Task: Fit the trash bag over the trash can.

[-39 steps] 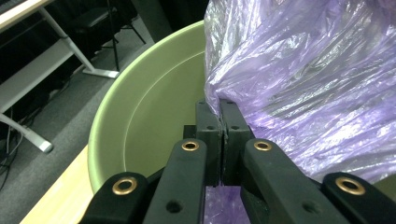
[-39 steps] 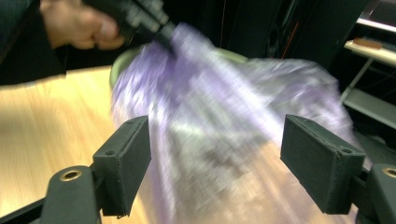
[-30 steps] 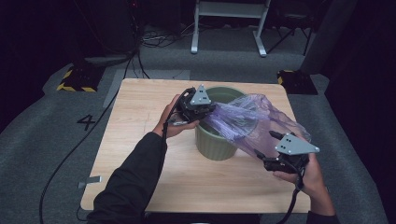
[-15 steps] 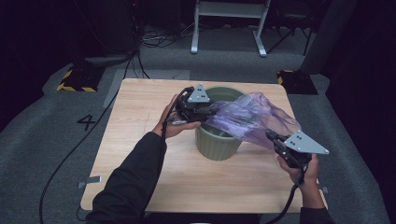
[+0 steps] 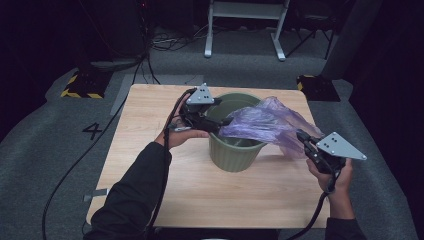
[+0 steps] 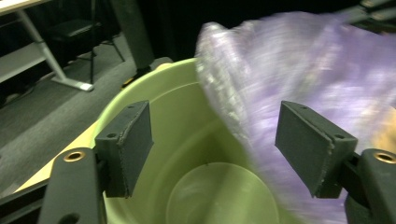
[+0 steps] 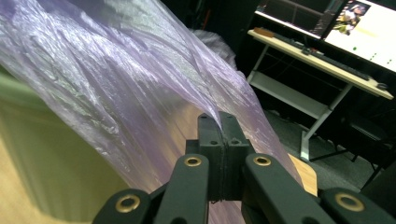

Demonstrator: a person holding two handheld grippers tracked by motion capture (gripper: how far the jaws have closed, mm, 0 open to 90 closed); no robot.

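At the lower right of the high view, the right gripper (image 5: 301, 135) is clamped on the edge of the purple plastic bag (image 5: 270, 125); in the right gripper view its jaws are pressed flat together with a pinch of the film caught between them. Against the frames from a second and a half second back, this hand has drifted outward toward the right edge of the table, and the bag is drawn out longer and flatter between the two grippers.

In the middle of the high view the bag stretches from the right gripper across the rim of the green bin (image 5: 235, 152), which stands upright on the table just right of centre.

At the bin's left rim is the left gripper (image 5: 225, 121). A second ago it was pinching the bag's other end; its jaws have just been opening, and in the left gripper view they now stand well apart over the bin's mouth, the bag (image 6: 299, 88) lying blurred between and behind them with neither pad pressed on it. That hand has hardly shifted.

The wooden table (image 5: 150, 165) is pale and square, with a dark sleeve along its lower left. Around it lies grey carpet with a painted "4" (image 5: 93, 131) at the left, and a cable trailing past. Farther up are yellow-black striped blocks (image 5: 80, 86) and the white legs of a stand (image 5: 245, 25) at the top, the rest dark.
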